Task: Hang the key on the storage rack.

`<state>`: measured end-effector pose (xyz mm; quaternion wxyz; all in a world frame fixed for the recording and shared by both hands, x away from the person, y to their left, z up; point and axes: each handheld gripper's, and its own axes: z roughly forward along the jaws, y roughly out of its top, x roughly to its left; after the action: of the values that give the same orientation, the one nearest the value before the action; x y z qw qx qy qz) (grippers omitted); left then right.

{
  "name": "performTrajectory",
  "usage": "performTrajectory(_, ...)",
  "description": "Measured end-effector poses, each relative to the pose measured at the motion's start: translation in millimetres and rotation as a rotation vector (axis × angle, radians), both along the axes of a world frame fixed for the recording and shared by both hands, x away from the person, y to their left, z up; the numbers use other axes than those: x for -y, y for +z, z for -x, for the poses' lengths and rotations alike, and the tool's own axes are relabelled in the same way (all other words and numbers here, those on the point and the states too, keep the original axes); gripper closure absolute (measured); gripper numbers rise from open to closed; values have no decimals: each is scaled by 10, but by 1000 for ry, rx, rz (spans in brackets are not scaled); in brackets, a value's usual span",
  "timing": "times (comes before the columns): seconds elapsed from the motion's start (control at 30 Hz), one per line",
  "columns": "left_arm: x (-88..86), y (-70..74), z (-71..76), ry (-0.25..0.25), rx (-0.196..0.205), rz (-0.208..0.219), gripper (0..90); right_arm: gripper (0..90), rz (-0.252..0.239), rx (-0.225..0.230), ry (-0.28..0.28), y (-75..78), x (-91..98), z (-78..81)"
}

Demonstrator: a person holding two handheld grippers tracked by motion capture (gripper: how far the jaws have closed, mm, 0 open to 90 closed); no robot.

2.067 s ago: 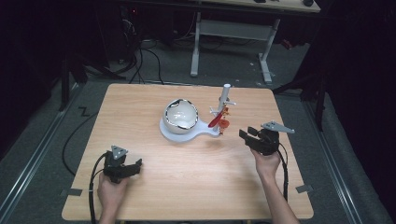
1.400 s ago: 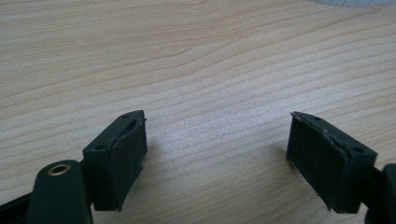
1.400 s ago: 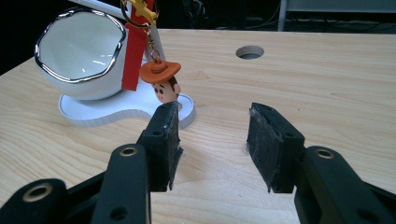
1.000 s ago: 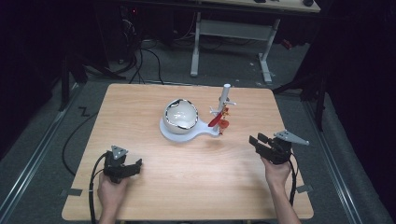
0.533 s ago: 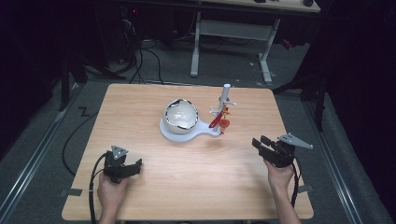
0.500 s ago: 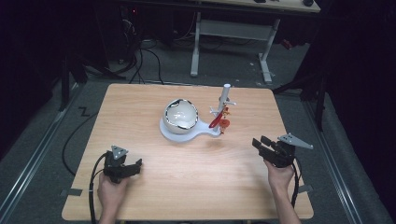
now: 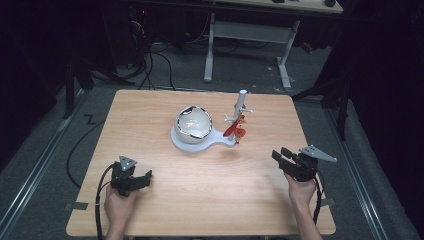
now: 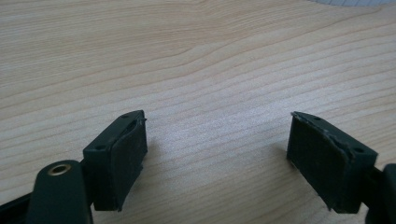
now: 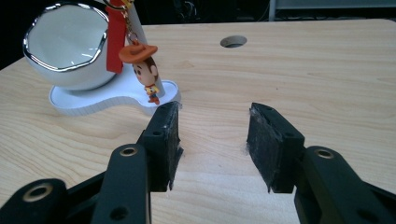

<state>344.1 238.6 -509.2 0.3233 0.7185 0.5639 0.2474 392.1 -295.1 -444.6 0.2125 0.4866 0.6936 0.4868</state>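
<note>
Right gripper view: my right gripper point(image 9: 212, 140) stands half open on nothing, low in frame. The keychain doll point(image 9: 145, 74) hangs on the white stand point(image 9: 109, 100), upper left. My left gripper point(image 8: 217, 158) gapes empty over the table point(image 8: 196, 56). The hanging looks done.

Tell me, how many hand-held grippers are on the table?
2: the left hand-held gripper at the table's near left, the right hand-held gripper at its near right edge, both empty.
</note>
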Motion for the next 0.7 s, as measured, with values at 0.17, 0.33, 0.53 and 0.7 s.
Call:
performTrajectory(0.17,-1,0,0,-1,-1,-1,204,535,5,-10,-10,-64,44,15)
performTrajectory(0.33,1,0,0,1,0,0,204,535,9,-29,-19,-136,90,29)
performTrajectory(0.53,1,0,0,1,0,0,204,534,29,-41,-29,-179,104,25)
performTrajectory(0.7,1,0,0,1,0,0,204,508,59,-55,-33,-216,73,-3)
